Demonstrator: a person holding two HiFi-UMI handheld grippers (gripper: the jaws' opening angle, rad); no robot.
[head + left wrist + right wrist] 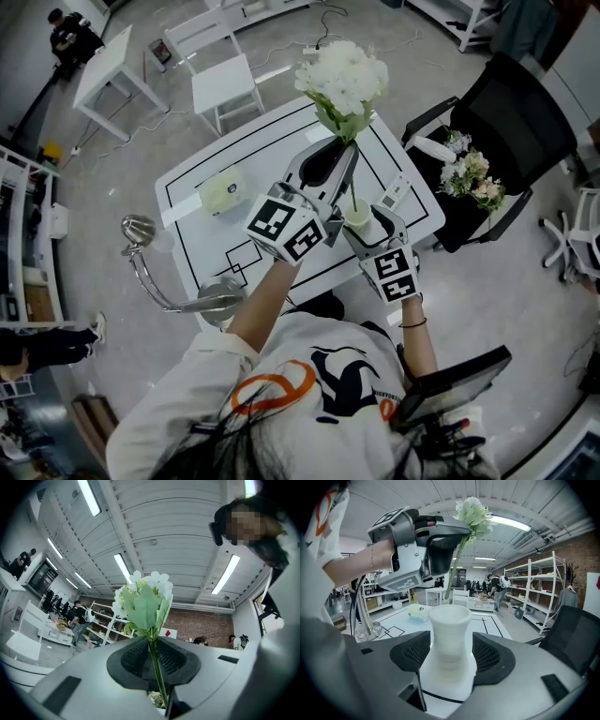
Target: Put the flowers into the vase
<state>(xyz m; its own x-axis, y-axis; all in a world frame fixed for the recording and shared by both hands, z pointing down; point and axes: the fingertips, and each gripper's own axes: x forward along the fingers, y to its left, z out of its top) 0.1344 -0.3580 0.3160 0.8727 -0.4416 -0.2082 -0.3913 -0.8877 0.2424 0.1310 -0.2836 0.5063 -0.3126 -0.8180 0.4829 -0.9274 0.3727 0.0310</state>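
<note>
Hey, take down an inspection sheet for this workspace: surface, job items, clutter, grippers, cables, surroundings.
Surface: white table with black lines.
Job's things: white flower held upright, stem's lower end at the mouth of the white vase; more flowers lie on the black chair.
Clutter: pale green box on the table; chrome stand at its corner.
Grippers: left gripper shut on the stem; right gripper open, fingers either side of the vase, not touching.
Cables: one cable on the floor beyond the table.
Surroundings: white side table, white chair, shelving, people in the background.
</note>
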